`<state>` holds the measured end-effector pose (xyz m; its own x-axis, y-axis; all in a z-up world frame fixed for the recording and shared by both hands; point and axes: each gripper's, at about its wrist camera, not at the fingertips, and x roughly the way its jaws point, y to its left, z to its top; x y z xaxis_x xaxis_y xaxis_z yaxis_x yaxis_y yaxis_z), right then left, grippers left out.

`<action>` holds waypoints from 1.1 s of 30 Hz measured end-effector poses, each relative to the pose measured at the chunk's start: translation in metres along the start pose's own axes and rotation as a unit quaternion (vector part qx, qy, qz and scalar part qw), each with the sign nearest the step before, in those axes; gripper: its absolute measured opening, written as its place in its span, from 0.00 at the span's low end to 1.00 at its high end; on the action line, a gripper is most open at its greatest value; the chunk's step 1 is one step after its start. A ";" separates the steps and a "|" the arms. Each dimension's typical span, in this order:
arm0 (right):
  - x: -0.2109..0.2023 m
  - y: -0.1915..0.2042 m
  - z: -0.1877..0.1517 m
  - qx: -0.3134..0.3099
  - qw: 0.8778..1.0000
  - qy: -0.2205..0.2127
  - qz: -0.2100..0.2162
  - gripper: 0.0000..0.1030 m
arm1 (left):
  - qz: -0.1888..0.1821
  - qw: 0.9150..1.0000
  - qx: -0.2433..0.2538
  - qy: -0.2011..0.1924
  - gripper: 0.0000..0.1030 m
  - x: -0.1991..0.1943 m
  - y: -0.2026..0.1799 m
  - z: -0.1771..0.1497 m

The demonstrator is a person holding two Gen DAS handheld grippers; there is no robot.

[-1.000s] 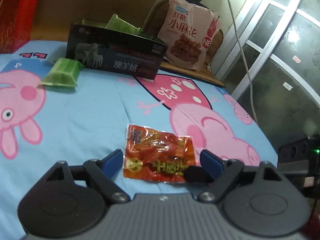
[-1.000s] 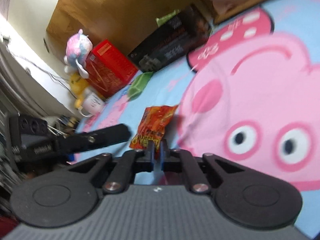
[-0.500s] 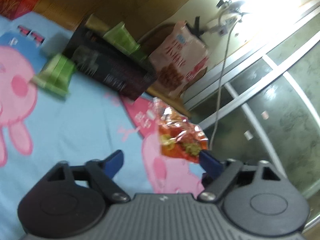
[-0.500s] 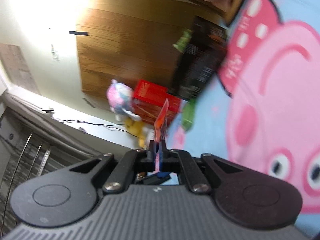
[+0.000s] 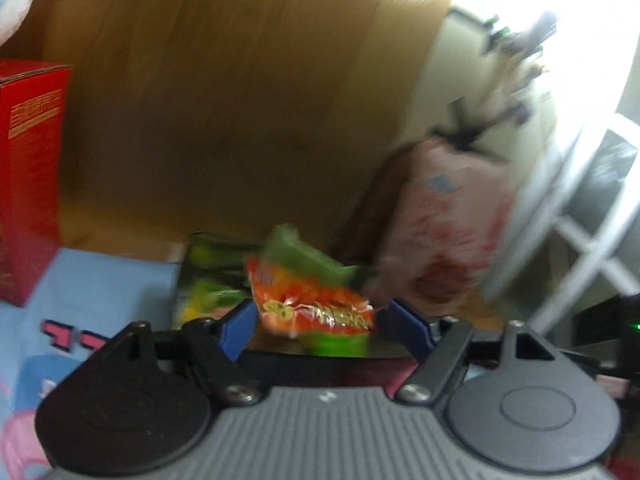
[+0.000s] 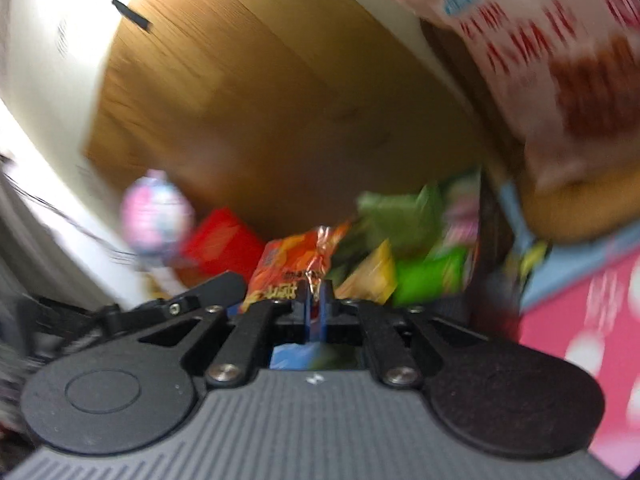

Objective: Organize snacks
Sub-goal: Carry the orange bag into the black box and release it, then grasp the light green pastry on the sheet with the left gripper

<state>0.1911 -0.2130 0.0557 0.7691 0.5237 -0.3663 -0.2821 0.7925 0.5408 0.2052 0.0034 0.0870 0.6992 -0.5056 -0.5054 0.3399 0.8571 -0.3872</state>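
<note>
Right gripper (image 6: pixel 314 300): tilted slightly downward, jaws parting, pinching orange snack packet (image 6: pixel 294 268) at frame centre. Left gripper (image 5: pixel 320 322): spread, opening, flanking packet above dark box (image 5: pixel 212 276).

A blue cartoon-print bed cover (image 5: pixel 104 280) bears a red box (image 5: pixel 28 184) (upright) and a dark snack-filled box (image 5: pixel 192 276).
</note>
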 end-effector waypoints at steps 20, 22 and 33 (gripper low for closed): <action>0.046 0.049 -0.107 -0.115 0.984 0.134 0.034 0.42 | 0.007 0.994 -0.081 0.076 0.41 -0.023 0.086 -0.082; 0.044 0.050 -0.111 -0.113 0.984 0.135 0.039 0.41 | 0.006 0.995 -0.065 0.076 0.41 -0.027 0.074 -0.089; -0.076 0.052 -0.159 -0.097 0.976 0.169 0.099 0.43 | -0.066 0.991 0.035 0.107 0.47 -0.086 -0.004 -0.159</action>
<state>0.0274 -0.1620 -0.0088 0.4638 0.7204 -0.5156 -0.5350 0.6917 0.4851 0.0439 0.0279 0.0097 0.4979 -0.6175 -0.6089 0.4680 0.7824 -0.4109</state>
